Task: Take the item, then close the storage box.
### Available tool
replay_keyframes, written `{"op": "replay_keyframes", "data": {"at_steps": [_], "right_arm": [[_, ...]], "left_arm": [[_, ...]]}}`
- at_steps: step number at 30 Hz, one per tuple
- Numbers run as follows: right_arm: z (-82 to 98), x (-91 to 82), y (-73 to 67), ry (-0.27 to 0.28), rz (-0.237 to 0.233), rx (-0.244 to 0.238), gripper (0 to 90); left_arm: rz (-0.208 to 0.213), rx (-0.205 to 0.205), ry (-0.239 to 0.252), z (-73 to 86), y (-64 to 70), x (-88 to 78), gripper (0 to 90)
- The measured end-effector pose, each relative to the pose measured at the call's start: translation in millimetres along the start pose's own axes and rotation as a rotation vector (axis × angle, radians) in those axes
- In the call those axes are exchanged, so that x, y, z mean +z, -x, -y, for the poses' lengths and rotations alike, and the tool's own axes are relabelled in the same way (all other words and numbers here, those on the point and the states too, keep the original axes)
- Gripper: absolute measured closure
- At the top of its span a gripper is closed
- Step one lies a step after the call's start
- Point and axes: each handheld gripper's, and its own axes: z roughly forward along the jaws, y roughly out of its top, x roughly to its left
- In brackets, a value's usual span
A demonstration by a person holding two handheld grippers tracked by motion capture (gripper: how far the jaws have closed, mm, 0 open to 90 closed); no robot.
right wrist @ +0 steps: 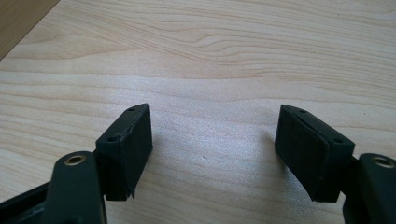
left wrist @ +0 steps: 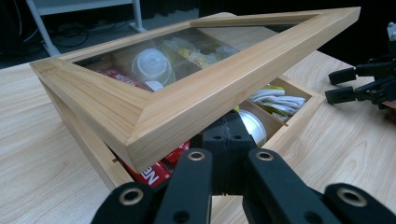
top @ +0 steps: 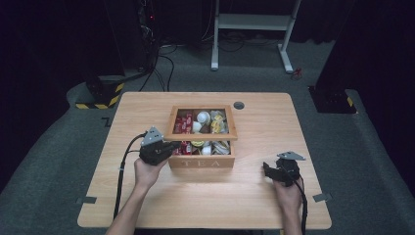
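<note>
A wooden tea box [top: 201,162] marked TEA stands mid-table, holding red sachets [left wrist: 154,173], white capsules [left wrist: 152,65] and yellow packets. Its glass-paned lid [left wrist: 205,100] is tilted up at the front, leaving a gap over the compartments. My left gripper [top: 172,147] is shut, and its joined jaws [left wrist: 229,135] reach into that gap under the lid's wooden frame [top: 201,137]. I cannot tell whether they touch the frame. My right gripper [top: 267,170] stands open to the box's right. Its pads [right wrist: 128,140] hover over bare wood with nothing between them.
The light wooden table [top: 147,196] has a round cable hole [top: 239,105] behind the box. On the floor beyond stand a white desk frame [top: 252,22] and a black-and-yellow striped base [top: 100,95]. My right gripper [left wrist: 357,84] lies past the box's corner in the left gripper view.
</note>
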Motion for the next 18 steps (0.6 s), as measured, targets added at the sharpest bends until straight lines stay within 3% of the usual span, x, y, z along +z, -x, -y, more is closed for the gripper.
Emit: {"op": "replay_keyframes", "data": {"at_steps": [18], "right_arm": [[0.0, -0.1, -0.2, 0.000, 0.001, 0.001, 27.5]], "left_arm": [[-0.002, -0.006, 0.006, -9.0, -6.7, -1.6, 90.0]]}}
